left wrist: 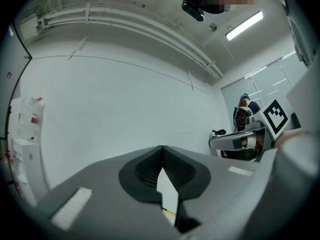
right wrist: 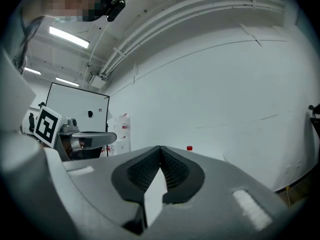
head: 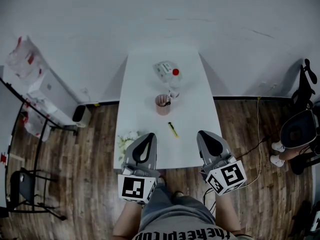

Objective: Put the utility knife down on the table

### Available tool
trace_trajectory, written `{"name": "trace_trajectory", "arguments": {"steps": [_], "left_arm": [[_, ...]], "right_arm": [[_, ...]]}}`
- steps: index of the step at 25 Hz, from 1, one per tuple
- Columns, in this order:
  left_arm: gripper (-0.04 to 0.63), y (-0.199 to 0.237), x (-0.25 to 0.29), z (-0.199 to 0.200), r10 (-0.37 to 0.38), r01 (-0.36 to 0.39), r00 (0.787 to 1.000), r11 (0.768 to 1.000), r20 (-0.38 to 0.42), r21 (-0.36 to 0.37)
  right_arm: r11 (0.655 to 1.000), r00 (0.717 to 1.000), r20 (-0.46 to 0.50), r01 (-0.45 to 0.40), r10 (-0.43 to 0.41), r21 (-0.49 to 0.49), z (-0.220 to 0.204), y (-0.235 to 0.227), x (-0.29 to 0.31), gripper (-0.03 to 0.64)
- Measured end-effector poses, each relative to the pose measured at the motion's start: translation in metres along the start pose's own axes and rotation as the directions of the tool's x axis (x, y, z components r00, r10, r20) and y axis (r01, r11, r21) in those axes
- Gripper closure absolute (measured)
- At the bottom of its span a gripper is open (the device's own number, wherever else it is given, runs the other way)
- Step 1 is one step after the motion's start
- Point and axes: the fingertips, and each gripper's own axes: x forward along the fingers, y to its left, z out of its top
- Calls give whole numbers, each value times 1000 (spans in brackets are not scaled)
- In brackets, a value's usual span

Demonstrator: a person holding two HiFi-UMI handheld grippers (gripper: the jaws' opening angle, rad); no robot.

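Seemingly, 1 slim yellow-black utility knife (head: pixel 173 129) is lying on the white table (head: pixel 145 84), left gripper (head: pixel 149 137) and right gripper (head: pixel 204 136) hovering empty, jaws pressed together, only withdrawing remaining.

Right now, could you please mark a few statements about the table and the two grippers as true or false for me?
1. The knife lies on the table, free of both grippers. True.
2. The left gripper grips the knife. False: its jaws are closed on nothing.
3. The cup stands beyond the knife, farther from the person. True.
4. The right gripper is wide open. False: its jaws are closed and empty.
5. The cap on the bottle is blue. False: it is red.
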Motion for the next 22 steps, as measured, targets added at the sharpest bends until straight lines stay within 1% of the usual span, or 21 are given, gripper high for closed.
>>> {"name": "trace_trajectory", "arguments": {"steps": [11, 22], "left_arm": [[577, -4, -5, 3, 3, -3, 1000, 1000, -1, 14], [577, 0, -6, 2, 7, -7, 1000, 1000, 1, 12]], "right_arm": [[1000, 1000, 14, -4, 4, -6, 5, 4, -4, 618], [1000, 1000, 14, 1, -1, -7, 5, 4, -1, 618]]}}
